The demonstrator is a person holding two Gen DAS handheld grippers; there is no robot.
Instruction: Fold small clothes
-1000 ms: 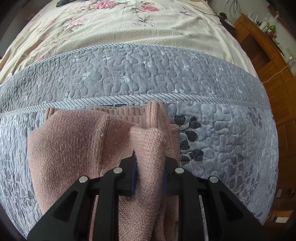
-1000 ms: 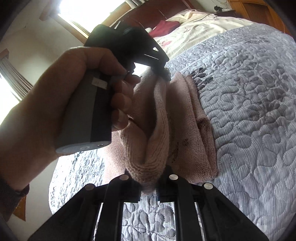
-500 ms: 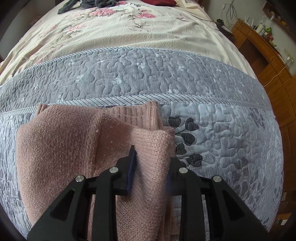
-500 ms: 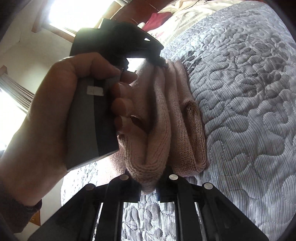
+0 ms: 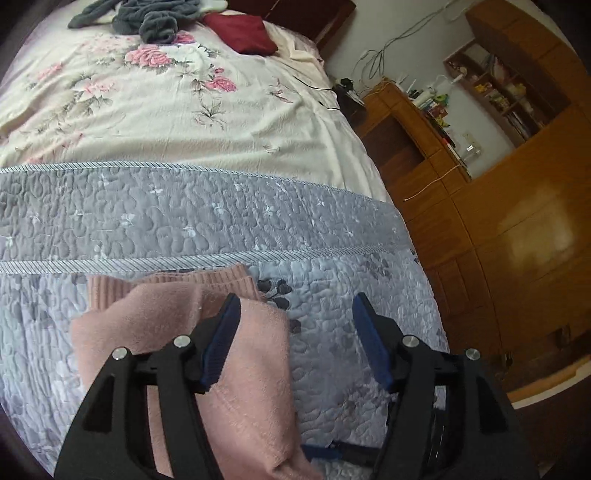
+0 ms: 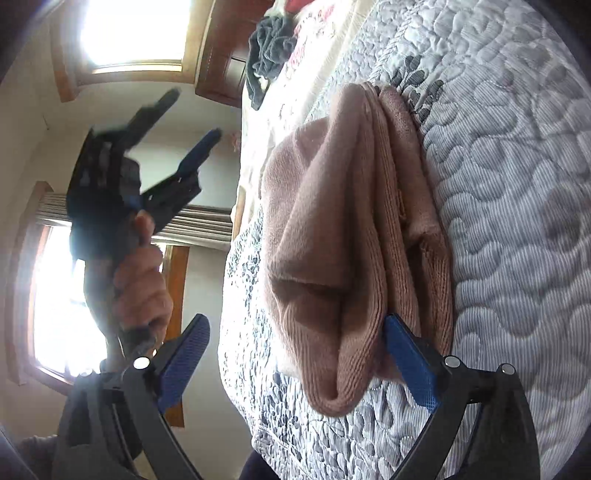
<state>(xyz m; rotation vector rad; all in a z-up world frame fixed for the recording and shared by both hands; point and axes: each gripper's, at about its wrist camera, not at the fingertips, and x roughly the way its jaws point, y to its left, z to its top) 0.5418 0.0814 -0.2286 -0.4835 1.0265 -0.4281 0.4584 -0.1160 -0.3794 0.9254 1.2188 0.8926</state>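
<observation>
Pink knit (image 5: 251, 369) folded on quilt (image 5: 332, 221), both grippers (image 5: 295, 343) (image 6: 295, 365) wide open, empty; left hand (image 6: 140, 291) only in rt view

Home bedroom: quilted bed (image 5: 221, 221), wardrobe (image 5: 517, 221).

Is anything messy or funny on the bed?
A little. The pink knit garment is folded but lumpy, its layers bulging open instead of lying flat on the grey quilt. Farther up the bed, dark grey clothes lie in a crumpled heap, unfolded.
</observation>
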